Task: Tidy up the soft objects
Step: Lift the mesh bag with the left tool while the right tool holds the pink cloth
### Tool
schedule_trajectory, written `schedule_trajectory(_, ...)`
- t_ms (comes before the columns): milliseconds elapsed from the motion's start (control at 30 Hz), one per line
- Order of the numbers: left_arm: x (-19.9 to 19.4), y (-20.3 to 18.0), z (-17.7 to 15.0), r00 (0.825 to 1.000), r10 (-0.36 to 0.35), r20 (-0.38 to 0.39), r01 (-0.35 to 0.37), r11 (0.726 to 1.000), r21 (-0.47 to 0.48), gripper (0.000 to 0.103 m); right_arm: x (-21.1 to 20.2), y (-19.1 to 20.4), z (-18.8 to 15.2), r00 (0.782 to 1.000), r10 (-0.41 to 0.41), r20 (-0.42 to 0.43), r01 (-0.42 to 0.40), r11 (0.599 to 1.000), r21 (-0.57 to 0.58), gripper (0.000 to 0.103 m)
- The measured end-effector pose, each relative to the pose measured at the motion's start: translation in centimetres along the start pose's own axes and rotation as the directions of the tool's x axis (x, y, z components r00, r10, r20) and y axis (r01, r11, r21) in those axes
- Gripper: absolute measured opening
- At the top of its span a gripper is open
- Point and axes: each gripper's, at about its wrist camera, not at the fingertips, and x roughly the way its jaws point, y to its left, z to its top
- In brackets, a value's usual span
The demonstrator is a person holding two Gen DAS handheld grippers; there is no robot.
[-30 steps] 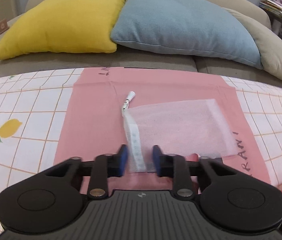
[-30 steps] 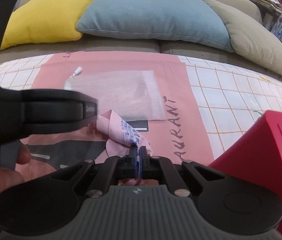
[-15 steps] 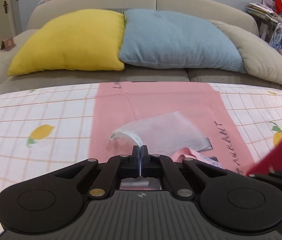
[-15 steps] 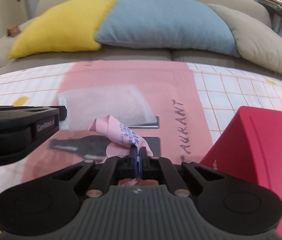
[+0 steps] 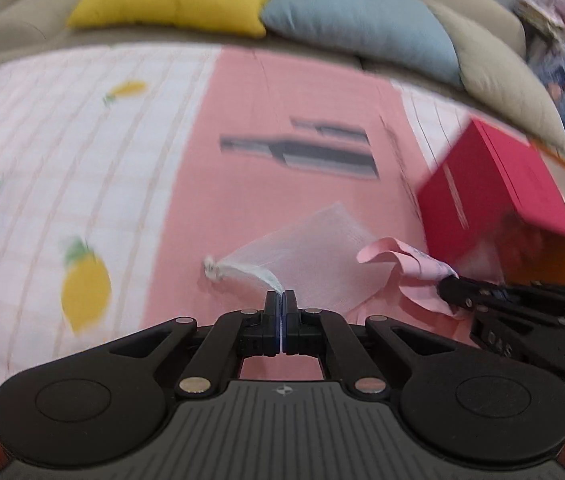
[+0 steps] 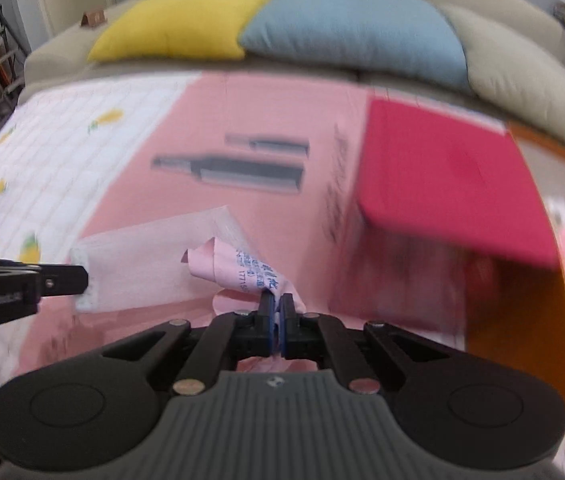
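Both tongs are clamped, left gripper (image 5: 281,303) on the white mesh bag (image 5: 314,264), right gripper (image 6: 276,307) on the pink cloth (image 6: 238,266), above a pink mat (image 5: 282,88) beside the red box (image 6: 442,176), sofa (image 6: 522,68) behind.

Two wrist views, low over pink mat (image 5: 282,92), facing sofa (image 6: 522,68), sharing both

A sheer white mesh pouch (image 5: 314,260) is hanging ahead of the black jaws, right of it pale pink cloth (image 6: 242,268) showing blue print, a crimson box (image 6: 446,184) beyond.
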Motion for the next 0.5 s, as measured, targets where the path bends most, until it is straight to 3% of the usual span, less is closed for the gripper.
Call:
schedule_trajectory(200, 0.6, -1.7, -2.7, 0.987, -0.044, -0.154, 0.053, 0.997, 0.056, 0.005, -0.5, -1.9, -3.0, 0.995, 0.019, -0.100, -0.014, 0.999, 0.050, 0.000)
schedule_trajectory(267, 0.5, -1.6, -2.9, 0.980, -0.072, -0.184, 0.085, 0.994, 0.064, 0.021, -0.6, -2.2, -3.6, 0.994, 0.028, -0.107, -0.021, 0.998, 0.067, 0.000)
schedule_trajectory(333, -0.2, -1.5, -3.2, 0.981, -0.091, -0.174, 0.108, 0.990, 0.091, 0.046, -0.7, -2.2, -3.8, 0.994, 0.030, -0.105, -0.022, 0.997, 0.070, 0.000)
schedule_trajectory(400, -1.1, -1.6, -3.3, 0.987, -0.105, -0.124, 0.120, 0.985, 0.121, 0.054, -0.8, -2.3, -4.0, 0.994, 0.031, -0.102, -0.024, 0.997, 0.078, 0.000)
schedule_trajectory(500, -1.7, -1.9, -2.8, 0.991, -0.122, -0.058, 0.131, 0.974, 0.187, 0.078, -0.4, -2.3, -4.2, 0.996, 0.017, -0.088, -0.011, 0.998, 0.067, 0.000)
